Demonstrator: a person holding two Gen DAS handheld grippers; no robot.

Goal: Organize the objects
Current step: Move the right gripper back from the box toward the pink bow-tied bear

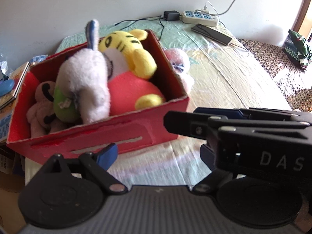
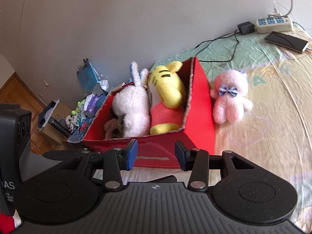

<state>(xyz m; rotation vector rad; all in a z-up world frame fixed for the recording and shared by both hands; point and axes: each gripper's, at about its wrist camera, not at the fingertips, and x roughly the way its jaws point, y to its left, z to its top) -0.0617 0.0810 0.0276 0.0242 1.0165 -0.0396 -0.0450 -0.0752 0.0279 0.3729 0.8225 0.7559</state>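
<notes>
While both grippers hover low over the bed [image 2: 273, 117], the red box [image 2: 198, 105] sits near the bed's left edge, close to the wall, packed with plush toys. Right gripper [image 2: 156, 154] first: its blue-padded jaws stand apart, released, nothing between them, lined up just short of the box's near wall. Left gripper [image 1: 159, 154] now: jaws spread wide, empty too, one blue pad [image 1: 108, 155] hanging in front of the box's near face, the other half hidden behind the right gripper's black body, which crosses that view from the right.

Inside the box, the yellow tiger [image 2: 167, 89] in red trousers lies along the right-hand wall, head towards the wall of the room. Pressed against it, the white rabbit [image 2: 132, 107] with a blue-lined ear sticks up above the rim. Tucked into the left end, a small beige doll [image 1: 42, 101] and something green [image 1: 63, 105] lie low, partly buried.

Outside, the pink bear [image 2: 229, 99] with a blue bow leans right against the box's outer right wall, sitting on the sheet.

Further along the bed's far edge: a white power strip [image 2: 273, 24], a black adapter [image 2: 246, 27] beside it, and a dark phone [image 2: 286, 41] lying flat.
</notes>
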